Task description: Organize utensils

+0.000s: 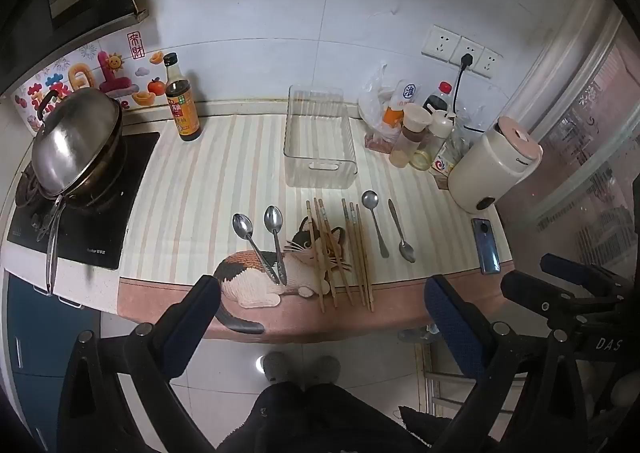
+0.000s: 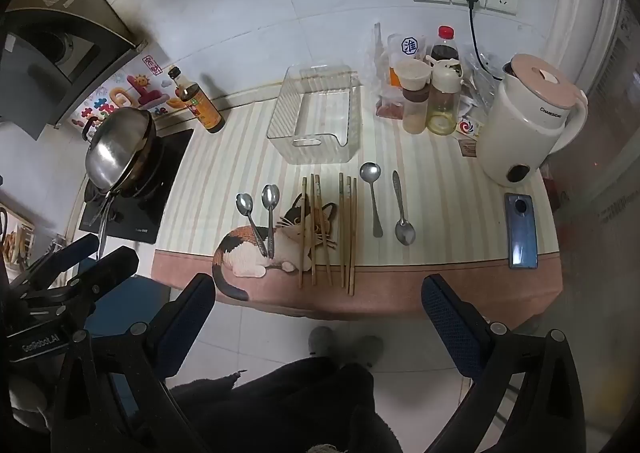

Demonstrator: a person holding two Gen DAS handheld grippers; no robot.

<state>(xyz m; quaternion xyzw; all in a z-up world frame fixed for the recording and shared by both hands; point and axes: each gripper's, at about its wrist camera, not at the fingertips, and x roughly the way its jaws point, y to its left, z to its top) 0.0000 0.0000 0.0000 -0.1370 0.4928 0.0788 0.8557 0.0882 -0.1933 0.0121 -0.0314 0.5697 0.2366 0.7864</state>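
Several metal spoons and wooden chopsticks lie in a row on a striped cat-print mat (image 1: 192,213) (image 2: 224,189). Two spoons (image 1: 260,245) (image 2: 260,221) lie at the left, chopsticks (image 1: 340,253) (image 2: 328,229) in the middle, two more spoons (image 1: 390,229) (image 2: 390,205) at the right. A clear plastic bin (image 1: 320,141) (image 2: 316,121) stands empty behind them. My left gripper (image 1: 320,293) (image 2: 88,253) is open and empty, in front of the counter edge. My right gripper (image 2: 320,289) (image 1: 560,273) is open and empty, beside it.
A wok with lid (image 1: 76,141) (image 2: 116,149) sits on a stove at the left. A sauce bottle (image 1: 182,101) (image 2: 200,101) stands near the wall. Jars and bottles (image 1: 420,129) (image 2: 428,93), a white kettle (image 1: 492,165) (image 2: 528,121) and a phone (image 1: 486,241) (image 2: 520,229) are at the right.
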